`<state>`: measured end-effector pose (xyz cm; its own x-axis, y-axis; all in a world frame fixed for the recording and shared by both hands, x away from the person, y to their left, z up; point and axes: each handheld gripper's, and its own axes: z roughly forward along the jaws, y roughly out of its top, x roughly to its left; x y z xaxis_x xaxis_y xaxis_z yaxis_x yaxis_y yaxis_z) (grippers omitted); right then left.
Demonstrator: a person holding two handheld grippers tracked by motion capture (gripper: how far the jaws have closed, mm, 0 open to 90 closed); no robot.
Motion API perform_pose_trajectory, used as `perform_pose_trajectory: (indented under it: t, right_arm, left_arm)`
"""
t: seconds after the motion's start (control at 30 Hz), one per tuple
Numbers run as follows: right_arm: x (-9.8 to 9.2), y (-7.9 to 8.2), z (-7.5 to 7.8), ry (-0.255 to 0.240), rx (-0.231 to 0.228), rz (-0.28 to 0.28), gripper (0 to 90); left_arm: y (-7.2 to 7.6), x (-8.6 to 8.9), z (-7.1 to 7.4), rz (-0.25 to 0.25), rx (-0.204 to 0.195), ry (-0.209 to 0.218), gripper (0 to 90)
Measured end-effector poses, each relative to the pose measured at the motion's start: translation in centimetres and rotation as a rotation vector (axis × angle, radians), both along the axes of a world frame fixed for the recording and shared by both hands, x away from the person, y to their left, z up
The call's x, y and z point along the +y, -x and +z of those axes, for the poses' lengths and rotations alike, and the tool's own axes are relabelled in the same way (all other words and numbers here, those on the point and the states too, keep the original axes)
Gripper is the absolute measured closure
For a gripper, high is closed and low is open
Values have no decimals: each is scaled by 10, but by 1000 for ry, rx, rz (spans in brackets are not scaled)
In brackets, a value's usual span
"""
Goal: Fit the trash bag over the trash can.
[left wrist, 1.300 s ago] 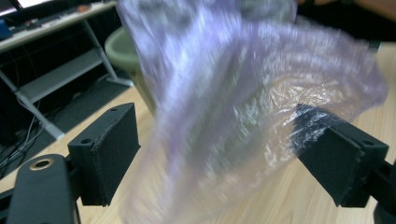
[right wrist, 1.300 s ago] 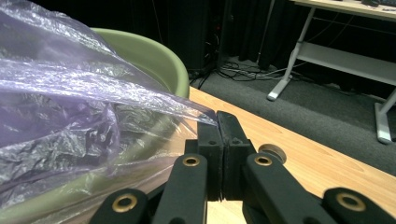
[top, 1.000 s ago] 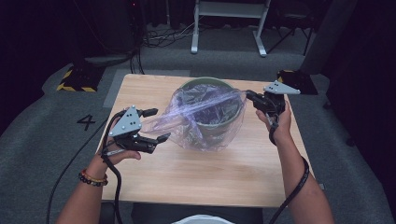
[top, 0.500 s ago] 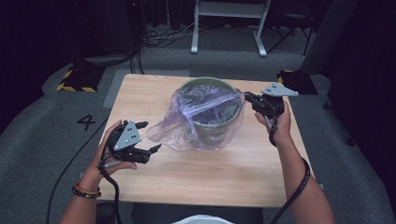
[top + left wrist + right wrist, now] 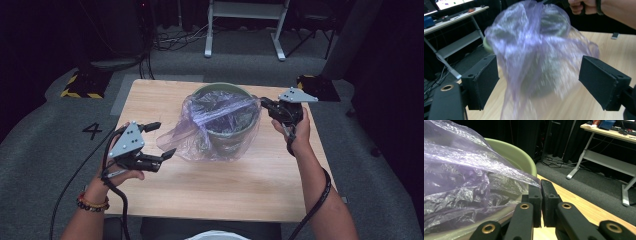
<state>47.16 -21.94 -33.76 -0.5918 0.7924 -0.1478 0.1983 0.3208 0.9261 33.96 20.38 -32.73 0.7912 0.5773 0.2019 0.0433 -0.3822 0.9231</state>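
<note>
A green bin [image 5: 220, 86] stands mid-table with a translucent purple plastic bag [image 5: 215, 120] draped into and over it. At the bin's right rim my right gripper [image 5: 263, 103] is shut on the bag's edge. In the right gripper view its jaws [image 5: 541, 187] are pressed together on the film beside the green rim [image 5: 519, 157], with the bag [image 5: 461, 177] stretched away from them. My left gripper [image 5: 166, 139] is open at the bag's loose left flap. In the left gripper view the blurred bag [image 5: 536, 50] hangs between its wide-apart jaws [image 5: 544, 80], and the pads do not press on it.
The wooden table [image 5: 225, 190] has bare room in front of and beside the bin. A small object [image 5: 615, 35] lies on the table. A white metal desk frame [image 5: 245, 25] stands behind, with cables on the floor. A "4" [image 5: 92, 131] marks the carpet at the left.
My left gripper drew back toward the near edge, then came forward again to the bag's left flap, still open. The right gripper stayed shut at the right rim.
</note>
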Motion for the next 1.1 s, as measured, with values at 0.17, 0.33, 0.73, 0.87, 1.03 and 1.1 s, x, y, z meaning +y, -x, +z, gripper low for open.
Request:
perform_pose_trajectory:
  t: [0.17, 0.33, 0.73, 0.87, 1.03, 1.1]
  right_arm:
    - [2, -2, 0, -4, 0, -2, 877]
    - [2, -2, 0, -2, -7, 1, 877]
    - [-4, -11, -5, -16, 12, -5, 881]
    - [-5, -18, -8, -29, 24, -13, 881]
    - [-8, -31, -13, -50, 53, -28, 882]
    - [-9, -36, -16, -59, 69, -33, 882]
  left_arm:
    - [-31, -27, 1, 52, 8, -98, 231]
    - [-55, -40, -2, 87, -1, -197, 436]
    - [-91, -40, -6, 129, -56, -145, 813]
    - [-109, -40, -7, 152, -50, -108, 847]
    - [-131, -42, -12, 170, -21, -60, 879]
    - [-139, -43, -15, 173, -5, -54, 898]
